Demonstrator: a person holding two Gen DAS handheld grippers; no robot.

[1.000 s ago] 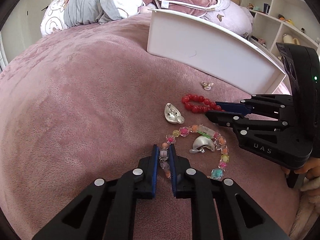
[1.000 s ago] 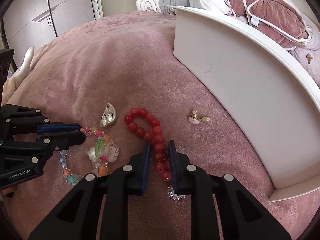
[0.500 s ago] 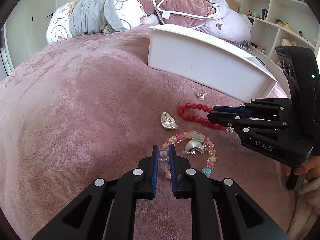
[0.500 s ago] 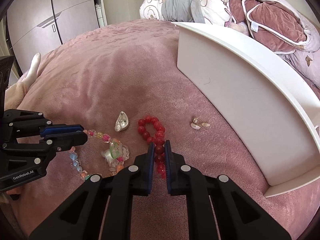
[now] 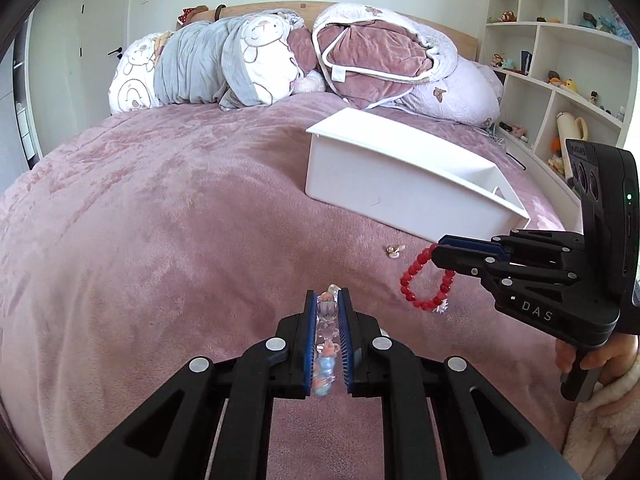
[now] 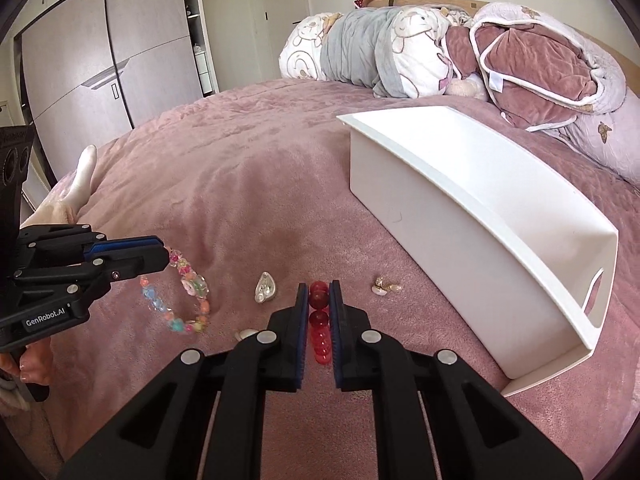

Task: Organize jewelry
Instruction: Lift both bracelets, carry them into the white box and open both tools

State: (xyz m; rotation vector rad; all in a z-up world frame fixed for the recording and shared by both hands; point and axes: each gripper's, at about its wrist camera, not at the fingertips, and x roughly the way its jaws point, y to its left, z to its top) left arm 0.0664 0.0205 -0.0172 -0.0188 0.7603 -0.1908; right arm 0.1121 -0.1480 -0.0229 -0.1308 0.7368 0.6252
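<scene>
Both grippers hang raised above the bed (image 5: 168,240): left gripper (image 5: 328,300) fingers pinching the pastel bracelet (image 6: 176,300), right gripper (image 6: 319,292) fingers pinching the red bracelet (image 5: 424,284). White bin (image 6: 480,216) stands far right; silver charm (image 6: 266,287) and earring (image 6: 385,285) lie below.

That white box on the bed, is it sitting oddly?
Yes. The white box lies tipped on its side on the pink blanket, its opening facing sideways, so jewelry dropped in could slide out.
</scene>
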